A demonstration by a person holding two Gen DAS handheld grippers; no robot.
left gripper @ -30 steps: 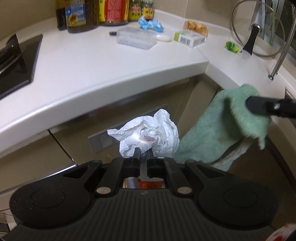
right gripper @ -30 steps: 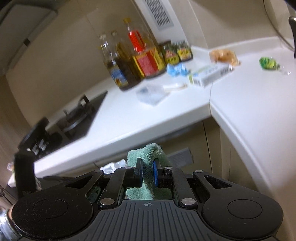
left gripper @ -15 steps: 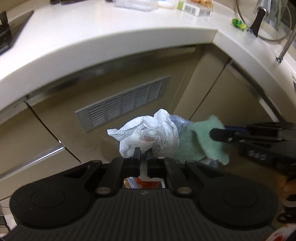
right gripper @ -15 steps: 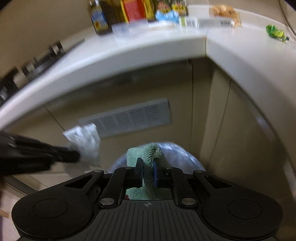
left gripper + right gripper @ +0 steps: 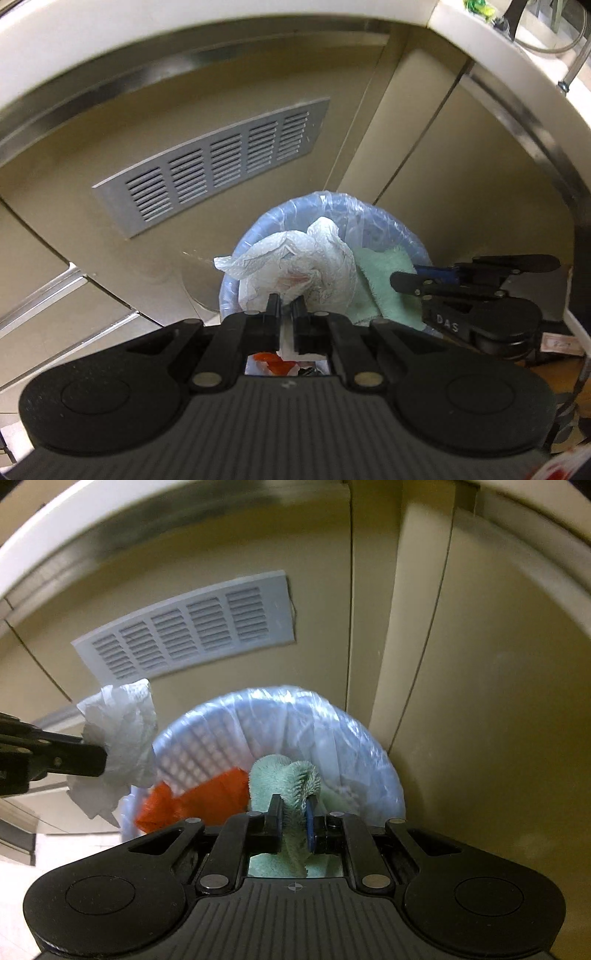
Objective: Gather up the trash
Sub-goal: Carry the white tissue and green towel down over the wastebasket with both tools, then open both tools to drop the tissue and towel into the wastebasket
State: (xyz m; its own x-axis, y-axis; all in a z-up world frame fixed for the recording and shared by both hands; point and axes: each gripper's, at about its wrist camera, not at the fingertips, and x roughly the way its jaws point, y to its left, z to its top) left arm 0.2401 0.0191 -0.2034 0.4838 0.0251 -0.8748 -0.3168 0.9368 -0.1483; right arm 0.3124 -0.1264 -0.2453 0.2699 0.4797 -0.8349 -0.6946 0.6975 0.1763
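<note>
1. The left tongs [image 5: 285,302] are clenched on a crumpled white paper wad [image 5: 295,264]; the right tongs [image 5: 293,806] grip a fuzzy mint-green cloth [image 5: 284,779].
2. Both bundles hang over the round bin lined with pale blue plastic film [image 5: 332,720], which stands on the floor at the cabinet corner, below the surface's edge.
3. The bin's mouth lies straight below; the cloth looks nearer its centre, the wad nearer its left rim.
4. Crumpled orange-red trash [image 5: 207,801] lies inside.
5. "DAS" is printed on the right tongs' body; no other writing is legible.

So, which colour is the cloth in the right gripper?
Pale green cloth; the right wrist view shows it best.
</note>
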